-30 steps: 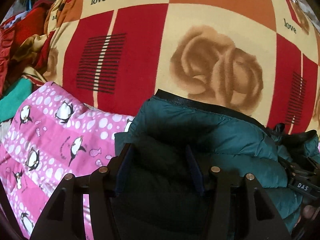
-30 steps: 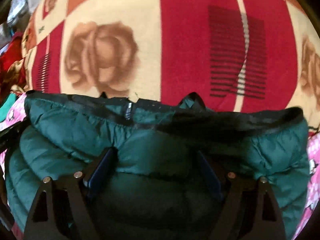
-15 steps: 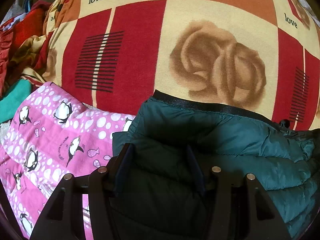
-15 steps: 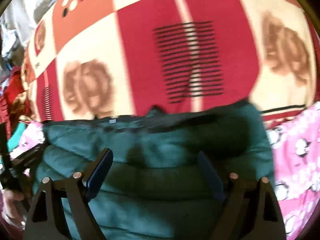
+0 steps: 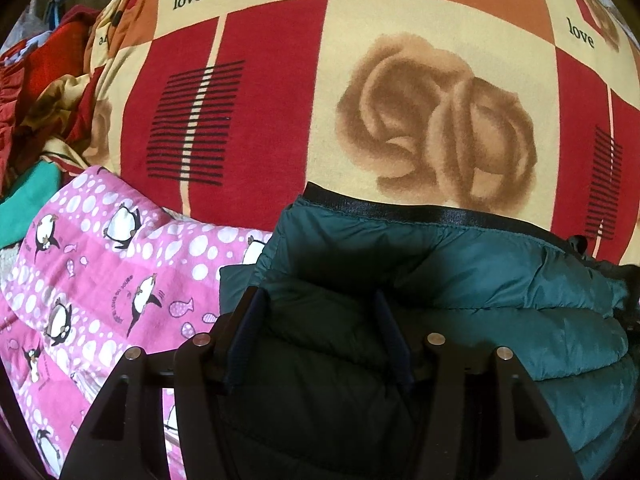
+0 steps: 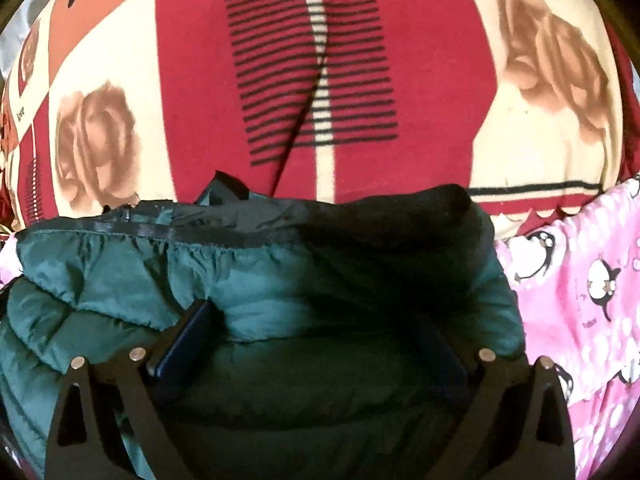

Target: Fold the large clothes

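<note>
A dark green quilted puffer jacket point(image 5: 480, 280) lies folded in a bundle on a red, cream and orange rose-print blanket point(image 5: 280, 80). It also shows in the right wrist view point(image 6: 260, 280), with its black-trimmed hem toward the blanket point(image 6: 340, 60). My left gripper point(image 5: 320, 312) has its jaws apart with a thick fold of the jacket bulging between them. My right gripper point(image 6: 320, 332) has its jaws wide apart over the jacket's padded bulk. Whether either one presses the fabric is unclear.
A pink penguin-print cloth lies left of the jacket in the left wrist view point(image 5: 100, 280) and right of it in the right wrist view point(image 6: 580, 300). A heap of red, gold and teal clothes point(image 5: 36, 100) sits at the far left.
The right gripper has swung right along the jacket; the penguin cloth now shows at its right. The left gripper has stayed put. The right gripper has left the left wrist view.
</note>
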Motion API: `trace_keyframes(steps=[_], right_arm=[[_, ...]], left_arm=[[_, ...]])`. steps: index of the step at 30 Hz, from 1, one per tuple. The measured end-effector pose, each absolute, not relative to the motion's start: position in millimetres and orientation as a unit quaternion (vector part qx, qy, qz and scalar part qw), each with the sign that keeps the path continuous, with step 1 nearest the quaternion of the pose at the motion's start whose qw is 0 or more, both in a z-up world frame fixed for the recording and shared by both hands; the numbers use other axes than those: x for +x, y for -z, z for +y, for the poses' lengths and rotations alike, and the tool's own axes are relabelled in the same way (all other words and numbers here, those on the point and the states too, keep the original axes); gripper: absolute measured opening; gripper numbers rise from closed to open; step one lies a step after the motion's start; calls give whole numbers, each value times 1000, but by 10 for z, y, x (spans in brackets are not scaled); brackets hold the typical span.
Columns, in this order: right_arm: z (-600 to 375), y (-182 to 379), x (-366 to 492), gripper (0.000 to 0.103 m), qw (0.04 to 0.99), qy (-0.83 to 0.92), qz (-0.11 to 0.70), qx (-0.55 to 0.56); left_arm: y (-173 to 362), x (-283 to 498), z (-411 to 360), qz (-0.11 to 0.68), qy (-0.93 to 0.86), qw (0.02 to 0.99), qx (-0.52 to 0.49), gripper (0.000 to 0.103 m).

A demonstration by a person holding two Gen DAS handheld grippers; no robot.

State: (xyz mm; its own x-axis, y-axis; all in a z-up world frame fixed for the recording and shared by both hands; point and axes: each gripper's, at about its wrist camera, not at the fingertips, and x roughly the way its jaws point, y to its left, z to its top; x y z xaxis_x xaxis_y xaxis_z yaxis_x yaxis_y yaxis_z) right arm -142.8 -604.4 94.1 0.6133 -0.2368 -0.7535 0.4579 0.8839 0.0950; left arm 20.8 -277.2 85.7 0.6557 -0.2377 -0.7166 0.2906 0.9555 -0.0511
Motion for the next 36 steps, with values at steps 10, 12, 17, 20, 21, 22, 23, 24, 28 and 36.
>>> trace_keyframes(steps=[10, 12, 17, 20, 21, 22, 23, 24, 28, 36], right_arm=[[-6040, -949, -1859, 100, 881, 206, 385, 180], [-6029, -856, -1764, 102, 881, 208, 392, 166], [-5935, -1043, -1850, 102, 886, 207, 380, 164], [-5856, -1156, -1997, 102, 891, 206, 374, 156], [-5845, -1175, -2050, 102, 891, 204, 374, 154], [-5814, -1198, -2082, 102, 892, 201, 375, 153], [-5788, -1223, -2130, 102, 893, 198, 373, 154], [-5756, -1245, -2174, 102, 895, 195, 371, 155], [-5679, -1308, -2296, 102, 895, 181, 375, 162], [-5560, -1328, -2394, 102, 895, 179, 375, 161]], left_arm=[[-861, 203, -2785, 388, 144, 910, 34, 35], [-883, 191, -2786, 389, 142, 909, 38, 35], [-1019, 94, -2698, 387, 147, 910, 28, 35], [-1102, 16, -2622, 387, 150, 910, 17, 35], [-1132, -17, -2599, 386, 152, 910, 16, 35], [-1156, -52, -2582, 385, 154, 910, 15, 35], [-1192, -100, -2564, 382, 157, 911, 15, 35], [-1219, -144, -2550, 379, 160, 911, 16, 35], [-1313, -321, -2477, 373, 171, 912, 12, 35], [-1300, -501, -2322, 383, 177, 907, 4, 35]])
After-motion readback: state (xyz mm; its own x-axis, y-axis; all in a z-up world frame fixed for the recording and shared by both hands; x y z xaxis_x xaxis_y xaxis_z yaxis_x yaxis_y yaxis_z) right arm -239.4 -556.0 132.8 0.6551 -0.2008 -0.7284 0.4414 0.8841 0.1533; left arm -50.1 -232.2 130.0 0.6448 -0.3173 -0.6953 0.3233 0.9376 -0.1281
